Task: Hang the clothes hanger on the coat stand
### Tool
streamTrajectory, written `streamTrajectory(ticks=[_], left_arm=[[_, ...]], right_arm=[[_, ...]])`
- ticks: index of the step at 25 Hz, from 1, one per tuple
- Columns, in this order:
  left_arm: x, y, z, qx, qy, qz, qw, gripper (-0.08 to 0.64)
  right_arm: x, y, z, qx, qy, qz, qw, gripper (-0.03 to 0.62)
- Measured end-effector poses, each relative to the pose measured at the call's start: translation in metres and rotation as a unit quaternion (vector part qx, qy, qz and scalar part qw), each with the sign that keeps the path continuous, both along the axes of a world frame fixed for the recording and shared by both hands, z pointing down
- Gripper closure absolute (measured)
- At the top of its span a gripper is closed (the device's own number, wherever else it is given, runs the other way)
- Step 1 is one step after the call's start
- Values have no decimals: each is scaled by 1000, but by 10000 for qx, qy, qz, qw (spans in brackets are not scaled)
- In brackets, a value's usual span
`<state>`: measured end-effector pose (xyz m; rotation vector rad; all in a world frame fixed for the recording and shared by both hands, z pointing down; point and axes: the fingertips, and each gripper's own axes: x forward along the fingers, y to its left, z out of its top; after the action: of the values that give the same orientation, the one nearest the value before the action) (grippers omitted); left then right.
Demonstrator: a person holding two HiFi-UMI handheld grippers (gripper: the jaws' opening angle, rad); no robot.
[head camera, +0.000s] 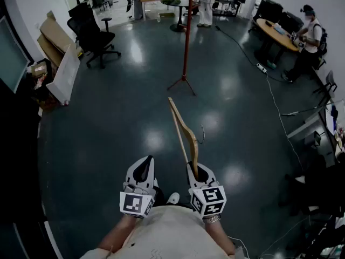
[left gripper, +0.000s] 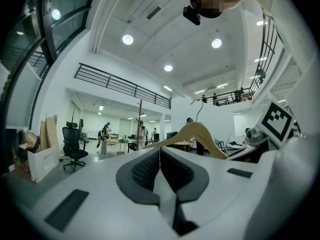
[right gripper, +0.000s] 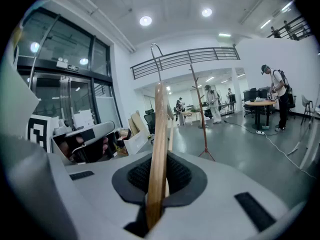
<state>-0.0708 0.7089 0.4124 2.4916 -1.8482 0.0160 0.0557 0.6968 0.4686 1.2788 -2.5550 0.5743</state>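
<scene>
A wooden clothes hanger (head camera: pixel 183 131) with a thin metal hook (head camera: pixel 203 134) sticks forward from my right gripper (head camera: pixel 194 171), which is shut on one end of it. In the right gripper view the hanger (right gripper: pixel 158 149) rises straight up between the jaws. The red-brown coat stand (head camera: pixel 186 36) stands on its tripod feet a few metres ahead and appears as the coat stand (right gripper: pixel 200 111) in the right gripper view too. My left gripper (head camera: pixel 143 171) is shut with nothing in it, level with the right one. From the left gripper view the hanger (left gripper: pixel 192 134) shows to the right.
A black office chair (head camera: pixel 91 34) and leaning cardboard boxes (head camera: pixel 54 42) stand at the far left. A round table (head camera: pixel 277 34) with a person (head camera: pixel 307 42) is at the far right, and cables (head camera: pixel 269 90) trail over the dark floor. More people stand by desks at the back.
</scene>
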Motion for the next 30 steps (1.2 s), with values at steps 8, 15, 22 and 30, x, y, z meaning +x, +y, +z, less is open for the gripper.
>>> streamTrajectory(ticks=[8,15,22,30], left_arm=[[11,-30,11,-26,16,126,9999,546],[11,-73,19,-108,110,291,9995,546],[23,-160,33,-151,105,475,9987,546],[0,-266,22,73,587,248,9979,546]], right_arm=[[12,-21,14,-59,44,145,9999,552],[20,-50,23,-209,123,392,9989,552],[29,-122,40,-402,242,500,9976,552],[-1,-229,36,-343,348,325,9983,552]])
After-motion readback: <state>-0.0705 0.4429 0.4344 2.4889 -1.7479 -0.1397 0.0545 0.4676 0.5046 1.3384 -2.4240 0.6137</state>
